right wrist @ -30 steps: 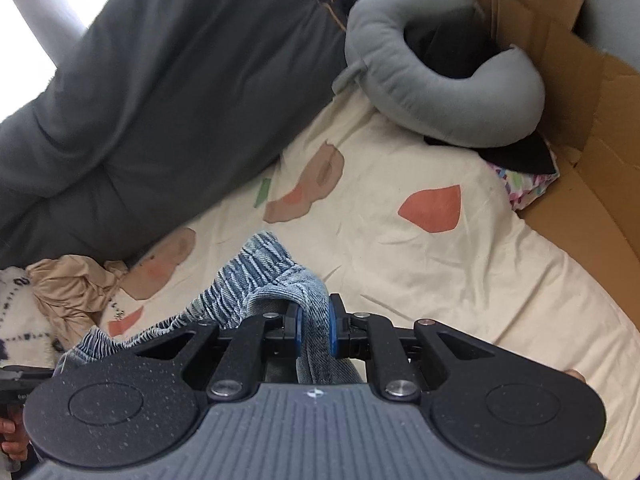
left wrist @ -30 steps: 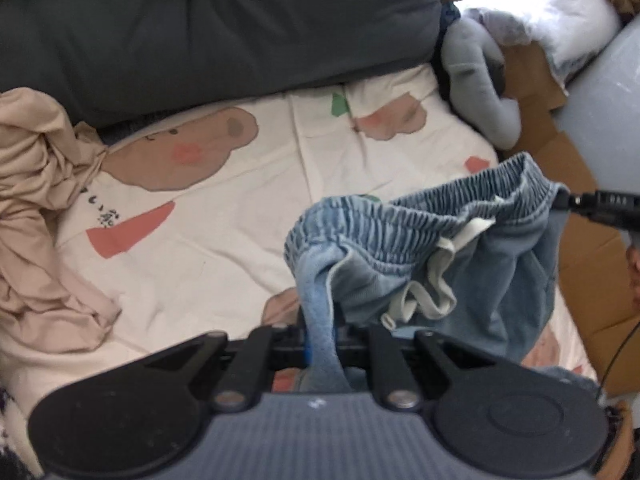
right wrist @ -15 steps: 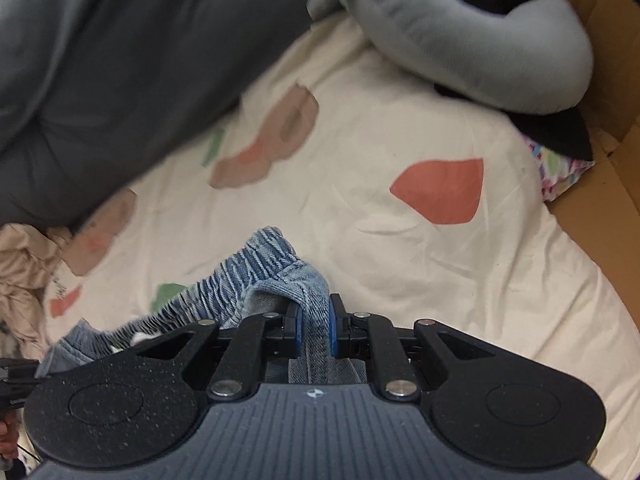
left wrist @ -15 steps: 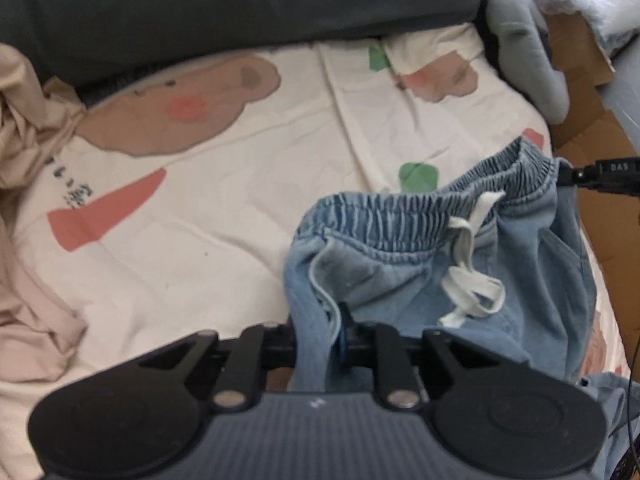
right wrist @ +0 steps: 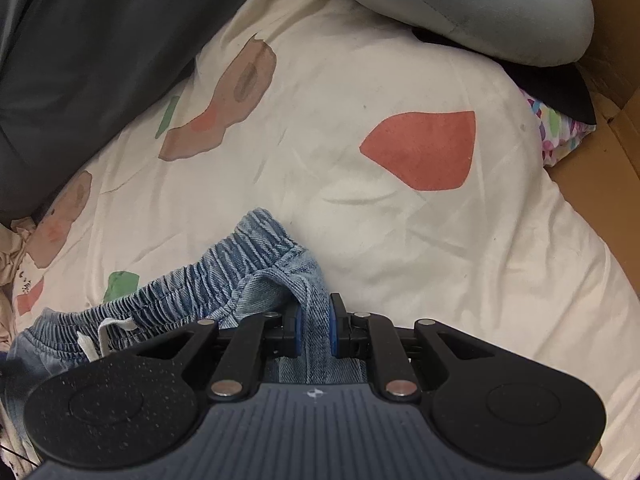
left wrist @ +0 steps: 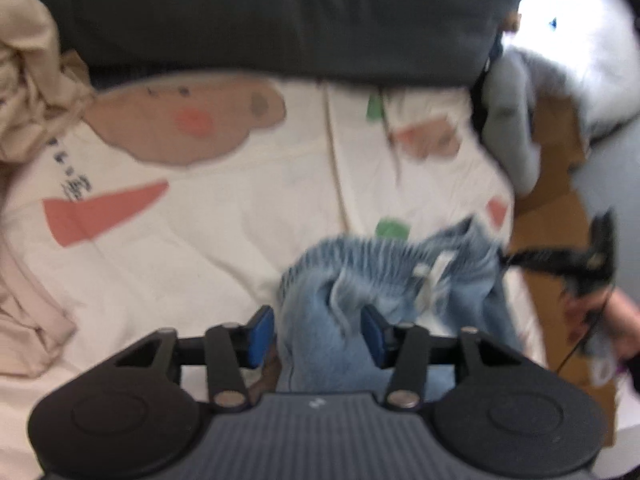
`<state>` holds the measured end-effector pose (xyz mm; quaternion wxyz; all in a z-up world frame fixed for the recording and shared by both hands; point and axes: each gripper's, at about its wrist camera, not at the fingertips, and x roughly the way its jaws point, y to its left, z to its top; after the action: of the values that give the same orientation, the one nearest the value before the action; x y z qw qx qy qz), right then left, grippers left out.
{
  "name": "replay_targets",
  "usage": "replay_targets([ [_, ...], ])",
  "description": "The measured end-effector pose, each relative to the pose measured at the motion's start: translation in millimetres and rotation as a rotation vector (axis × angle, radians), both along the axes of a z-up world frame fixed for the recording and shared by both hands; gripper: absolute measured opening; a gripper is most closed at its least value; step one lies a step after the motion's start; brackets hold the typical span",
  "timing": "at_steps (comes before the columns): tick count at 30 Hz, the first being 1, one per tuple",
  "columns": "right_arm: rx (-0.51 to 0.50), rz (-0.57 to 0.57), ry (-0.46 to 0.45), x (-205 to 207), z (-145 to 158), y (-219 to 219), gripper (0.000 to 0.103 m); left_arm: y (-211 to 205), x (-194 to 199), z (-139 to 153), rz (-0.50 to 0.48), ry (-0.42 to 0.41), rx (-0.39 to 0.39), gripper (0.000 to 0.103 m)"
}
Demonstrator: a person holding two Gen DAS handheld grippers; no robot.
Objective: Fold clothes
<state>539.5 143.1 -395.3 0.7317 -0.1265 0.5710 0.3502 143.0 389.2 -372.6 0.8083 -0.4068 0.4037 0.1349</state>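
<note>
We have the denim shorts (right wrist: pixel 256 280) bunched on the bed sheet (right wrist: pixel 400 240), waistband up. Right claw (right wrist: pixel 314 330) is clamped on 1 waistband end; left claw (left wrist: pixel 316 334) stands apart around the other. Next: spread them flat. Beige garment (left wrist: pixel 28 80) and grey pillow (right wrist: pixel 480 8) crowd the edges.

Two close wrist views, shared jeans (left wrist: pixel 384 280) — bedsheet (right wrist: pixel 400 240)
</note>
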Motion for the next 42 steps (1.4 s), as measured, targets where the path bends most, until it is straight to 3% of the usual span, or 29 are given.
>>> replay_targets([
  [3, -0.015, -0.018, 0.003, 1, -2, 3, 0.012, 17, -13, 6, 0.103, -0.031, -0.03, 0.051],
  [10, -0.068, 0.001, -0.011, -1, -10, 14, 0.013, 46, -21, -28, 0.294, 0.025, -0.215, 0.05],
  [19, -0.074, -0.011, 0.008, 2, -14, 14, 0.014, 39, -24, -60, 0.346, 0.033, -0.439, 0.05],
  [23, -0.068, 0.0, 0.009, 2, -14, 11, 0.014, 33, -20, -68, 0.335, 0.032, -0.478, 0.05],
  [27, -0.065, 0.014, 0.008, 2, -16, 11, 0.014, 28, -16, -78, 0.339, 0.005, -0.583, 0.048],
  [36, -0.056, 0.021, 0.013, 2, -18, 10, 0.014, 19, -2, -84, 0.285, 0.026, -0.557, 0.059],
  [42, -0.059, 0.046, -0.008, 0, -17, 13, 0.012, 16, 1, -84, 0.251, 0.026, -0.514, 0.031],
])
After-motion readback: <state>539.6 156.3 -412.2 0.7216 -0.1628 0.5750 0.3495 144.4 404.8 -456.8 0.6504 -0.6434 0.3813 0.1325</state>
